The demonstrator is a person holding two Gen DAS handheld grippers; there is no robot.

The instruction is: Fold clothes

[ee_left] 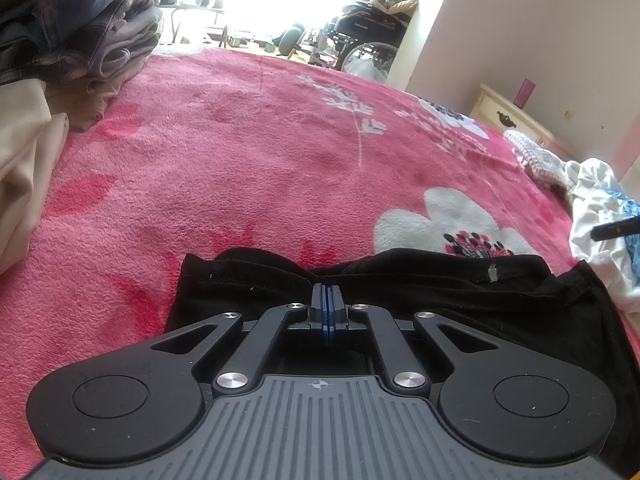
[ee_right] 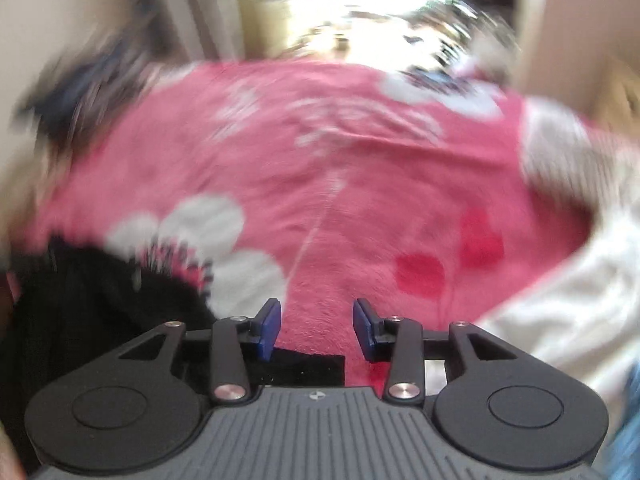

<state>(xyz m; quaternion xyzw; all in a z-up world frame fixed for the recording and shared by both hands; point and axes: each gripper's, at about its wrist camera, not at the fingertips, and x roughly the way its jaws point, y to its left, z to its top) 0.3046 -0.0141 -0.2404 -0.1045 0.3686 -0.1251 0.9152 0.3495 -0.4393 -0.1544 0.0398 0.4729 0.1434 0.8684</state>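
Pink fleece bedding (ee_left: 256, 152) with white and red flowers is covering the bed, and bright daylight is washing out the room behind it, where a wheelchair (ee_left: 366, 36) is standing. No writing or brand can be read anywhere; a small pale tag (ee_left: 493, 273) on the black garment (ee_left: 460, 300) is showing no legible text.

That garment, one dark, soft piece, is lying flat on the bedding at the near edge, its upper hem running across the left wrist view. The left tongs (ee_left: 328, 300) are sitting pressed together, pinching the hem at its middle, where the fabric is bunching slightly.

The right tongs (ee_right: 316, 322) are standing spread with only pink bedding showing between the two blue pads (ee_right: 269, 326); the black garment is lying to their left and beneath them in a heavily blurred view.

One stack of folded clothes (ee_left: 80, 28) is sitting at the far left, with a cream cloth (ee_left: 28, 176) beside it. White clothing (ee_left: 600, 216) is lying crumpled at the right edge, next to a knitted piece (ee_left: 536, 152). One cream nightstand (ee_left: 508, 112) is carrying a single purple cup (ee_left: 525, 92).
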